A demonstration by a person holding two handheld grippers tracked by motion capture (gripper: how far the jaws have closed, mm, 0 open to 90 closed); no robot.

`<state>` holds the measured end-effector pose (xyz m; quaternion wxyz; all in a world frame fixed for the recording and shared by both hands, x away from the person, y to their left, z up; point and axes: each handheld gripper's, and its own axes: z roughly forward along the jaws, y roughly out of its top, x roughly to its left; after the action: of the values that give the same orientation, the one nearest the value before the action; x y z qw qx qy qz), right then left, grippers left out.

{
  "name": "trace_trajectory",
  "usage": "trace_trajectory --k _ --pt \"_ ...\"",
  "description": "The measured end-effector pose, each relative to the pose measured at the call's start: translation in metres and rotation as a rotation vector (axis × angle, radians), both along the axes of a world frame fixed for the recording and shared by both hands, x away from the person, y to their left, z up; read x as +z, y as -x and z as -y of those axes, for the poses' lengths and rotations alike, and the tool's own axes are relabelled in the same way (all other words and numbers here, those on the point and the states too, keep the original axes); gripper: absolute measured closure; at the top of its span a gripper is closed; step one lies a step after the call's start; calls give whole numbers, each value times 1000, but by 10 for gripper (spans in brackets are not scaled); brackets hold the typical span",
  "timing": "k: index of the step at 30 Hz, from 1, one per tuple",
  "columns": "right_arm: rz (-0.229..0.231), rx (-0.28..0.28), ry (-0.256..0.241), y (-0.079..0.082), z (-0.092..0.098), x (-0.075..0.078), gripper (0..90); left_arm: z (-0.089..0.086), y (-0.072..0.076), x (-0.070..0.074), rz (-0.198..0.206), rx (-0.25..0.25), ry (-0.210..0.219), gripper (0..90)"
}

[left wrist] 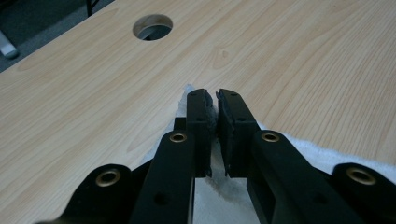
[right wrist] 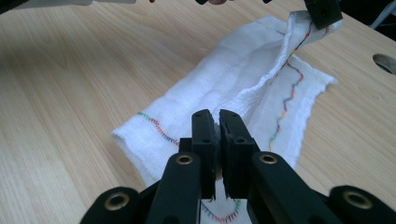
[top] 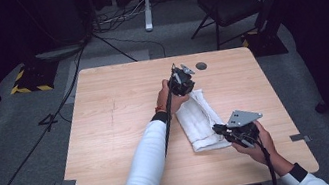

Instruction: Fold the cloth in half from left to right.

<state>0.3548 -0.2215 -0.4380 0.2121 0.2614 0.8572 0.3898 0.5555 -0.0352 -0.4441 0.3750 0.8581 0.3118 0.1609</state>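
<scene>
Towel (top: 202, 124) — white cloth with coloured zigzag stitching, folded into a long strip on the right half of the wooden table (top: 117, 125). Its long axis runs from the near right toward the far middle, ending short of the round cable hole (top: 201, 66)

Left gripper (top: 182, 80) sits at the far end of the strip; in the left gripper view its jaws are pressed nearly together with a far corner of cloth pinched between them (left wrist: 214, 121). In the right gripper view that corner stands lifted off the table, a fold rising up to the other gripper's black jaw

Right gripper (top: 219, 129) is at the near end, jaws drawn close on the near edge of the cloth, stitched hem just under them (right wrist: 217, 135) — the grip looks taken, though how much fabric is caught is hard to tell

Judgement: each gripper owns one end, so the coming move turns on the strip's long axis between them — likely a lift or fold along that line
</scene>
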Motion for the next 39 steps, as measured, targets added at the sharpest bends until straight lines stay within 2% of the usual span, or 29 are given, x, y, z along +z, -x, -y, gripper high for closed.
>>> trace_trajectory --k 4,8,10,14,15,16,17,19,20,21,24,26,27,29,30,31,32,33,37,39 --pt "-11 -17 5 0 8 -2 857 16 -1 -4 2 -11 -10 827" --pt "-27 -38 18 -2 15 -8 856 22 -3 -8 6 11 -3 782" --pt "-39 -49 25 -3 18 -11 854 23 -5 -9 -3 23 -1 713" --pt "-56 -74 46 -5 22 -18 832 20 1 -7 -1 9 3 654" --pt "-68 -92 58 -6 25 -21 779 15 8 -3 7 11 4 573" --pt "-68 -92 58 -6 25 -21 779 15 8 -3 7 11 4 537" --pt "-69 -108 67 -6 29 -23 717 11 13 0 14 4 7 477" --pt "-71 -122 65 -6 32 -23 688 2 24 5 29 -17 -16 443" --pt "-91 -138 46 -7 41 -23 646 -9 38 9 30 -42 -30 370" --pt "-91 -138 46 -7 41 -23 646 -9 38 9 30 -42 -30 346" --pt "-94 -156 27 -7 52 -21 609 -26 63 11 31 -84 -19 310" --pt "-91 -173 23 -10 59 -21 591 -35 81 8 38 -127 -28 283" --pt "-90 -176 24 -11 61 -21 586 -38 90 6 34 -140 -39 281" --pt "-95 -177 21 -17 65 -22 576 -42 106 0 23 -171 -34 274" --pt "-103 -178 20 -23 65 -25 562 -42 119 -9 12 -192 -55 273" --pt "-103 -178 20 -23 65 -25 562 -42 119 -9 12 -192 -55 274" --pt "-107 -164 42 -28 62 -29 553 -41 125 -15 -7 -210 -48 276" --pt "-111 -160 48 -30 60 -31 547 -35 134 -26 -23 -239 -87 276" --pt "-143 -123 42 -38 56 -38 511 -26 144 -43 -40 -279 -117 294" --pt "-152 -111 51 -39 55 -40 504 -26 144 -44 -44 -288 -120 293"
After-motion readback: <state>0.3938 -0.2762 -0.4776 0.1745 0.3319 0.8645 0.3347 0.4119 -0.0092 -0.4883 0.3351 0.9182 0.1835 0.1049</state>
